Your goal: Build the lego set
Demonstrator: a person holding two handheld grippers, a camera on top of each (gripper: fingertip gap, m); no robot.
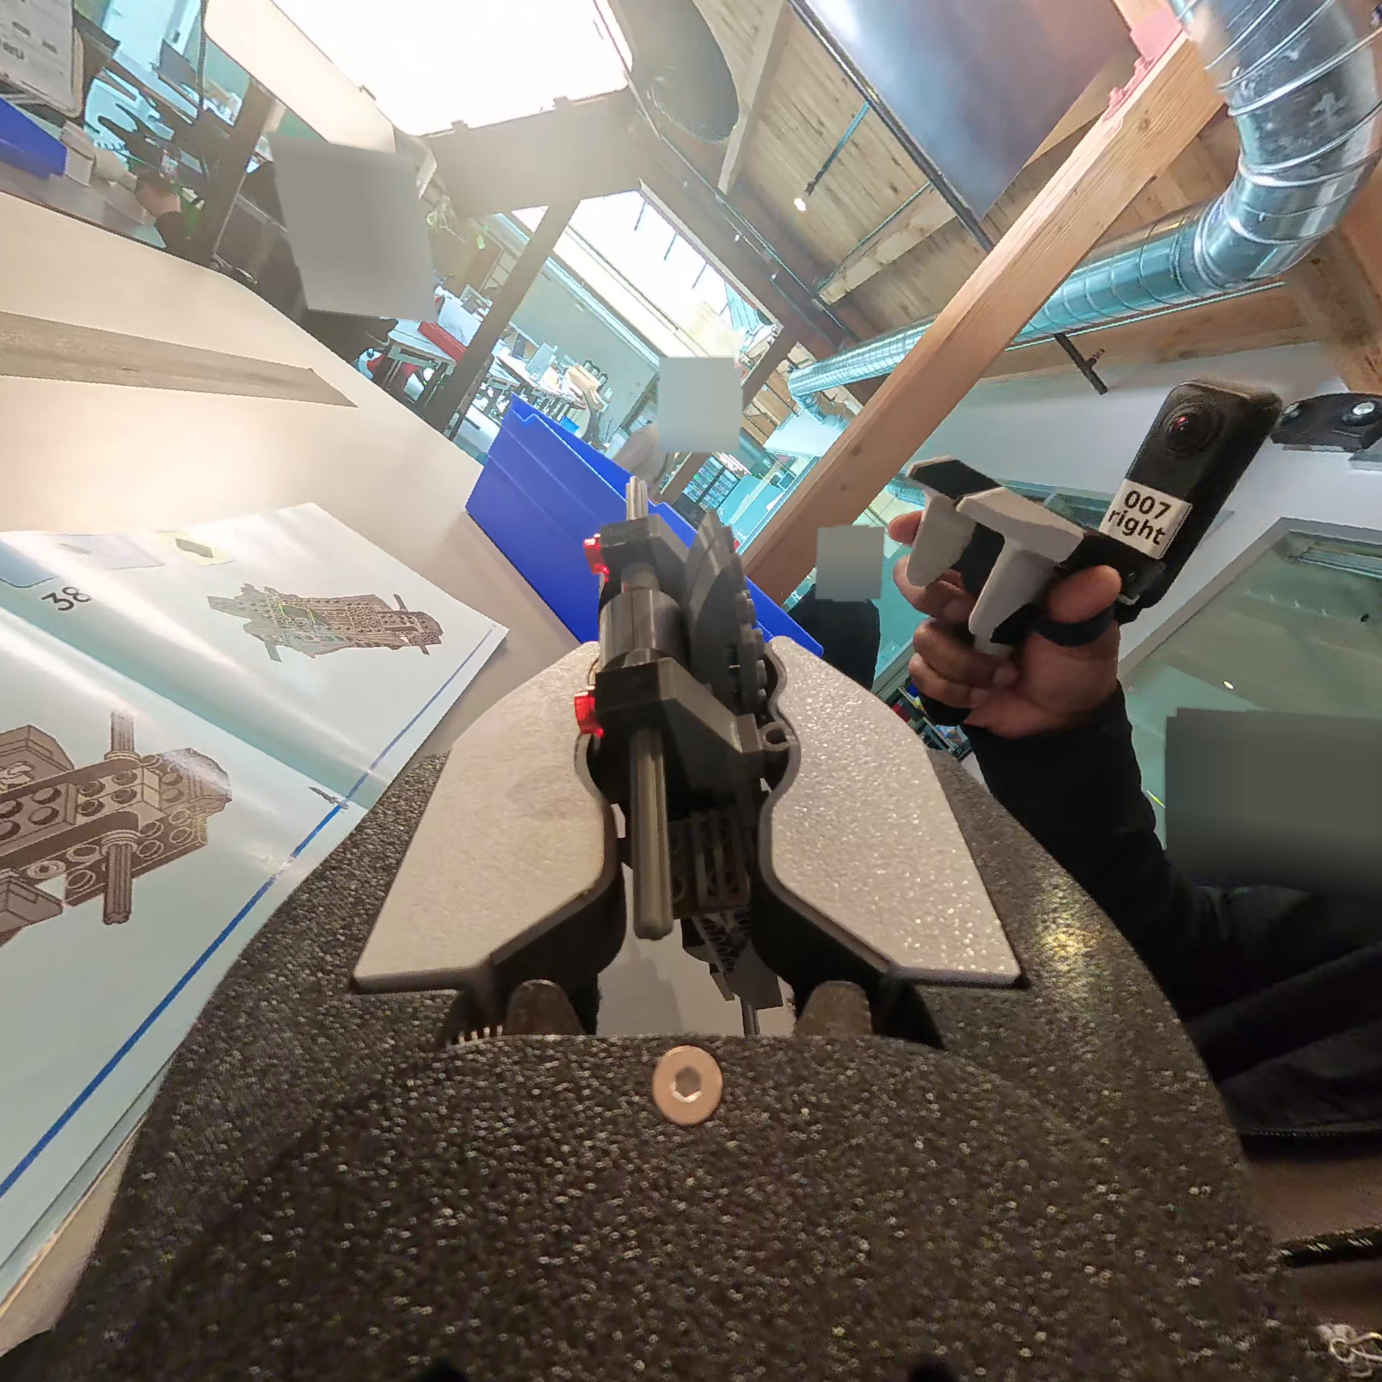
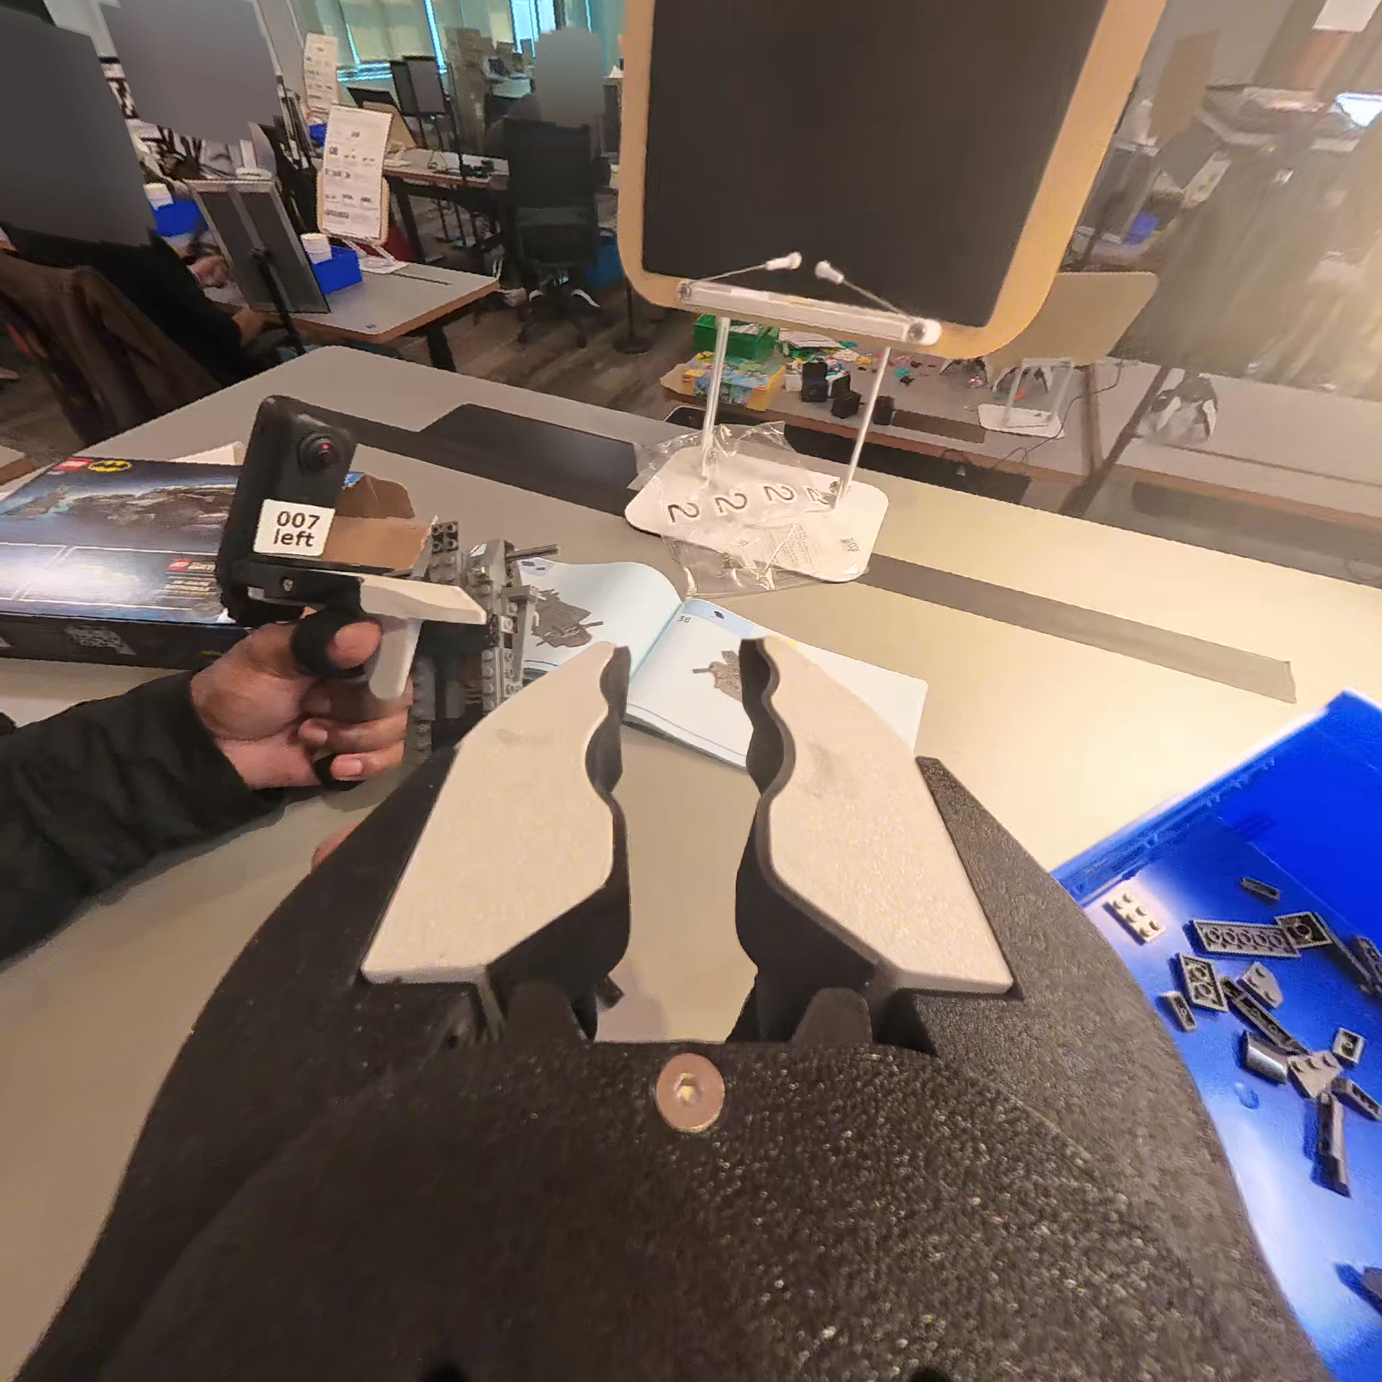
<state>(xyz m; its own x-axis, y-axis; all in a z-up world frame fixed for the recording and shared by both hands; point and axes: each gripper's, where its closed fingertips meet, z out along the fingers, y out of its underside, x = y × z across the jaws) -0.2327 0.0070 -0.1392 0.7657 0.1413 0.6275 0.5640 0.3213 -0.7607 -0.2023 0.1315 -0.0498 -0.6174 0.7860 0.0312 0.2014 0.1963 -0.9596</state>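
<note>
Table (image 2: 1009, 748): grey desk; everything else sits on it or hangs over it.
Box (image 2: 97, 553): dark set box, far left, behind the left hand.
Bin (image 2: 1271, 860): blue, at right; loose grey plates and bricks lie in its bottom. In the left wrist view its wall shows just beyond the model.
Stand (image 2: 755, 516): white base with clear rods carrying a dark wood-framed panel; clear bags lie on the base.
Booklet (image 2: 785, 703): open, flat, mid-table, directly beyond the right fingertips; pages show build drawings.
Left gripper (image 1: 684, 673): clamped on the model (image 1: 673, 673), both pads pressing its flanks, lifted off the table and tilted up. Right wrist view confirms the model sits in its fingers, over the booklet's left page.
Model: dark grey brick assembly, grey axle running along it, two red studs on its left face, curved studded plate on its right.
Right gripper (image 2: 680, 673): fingers apart, nothing between them, above the booklet, well apart from the model.
Handling, my read: model is long and gripped low, so it looks prone to pivoting; keep the clamp steady, push square to the pads, stay off the axle and red studs.
</note>
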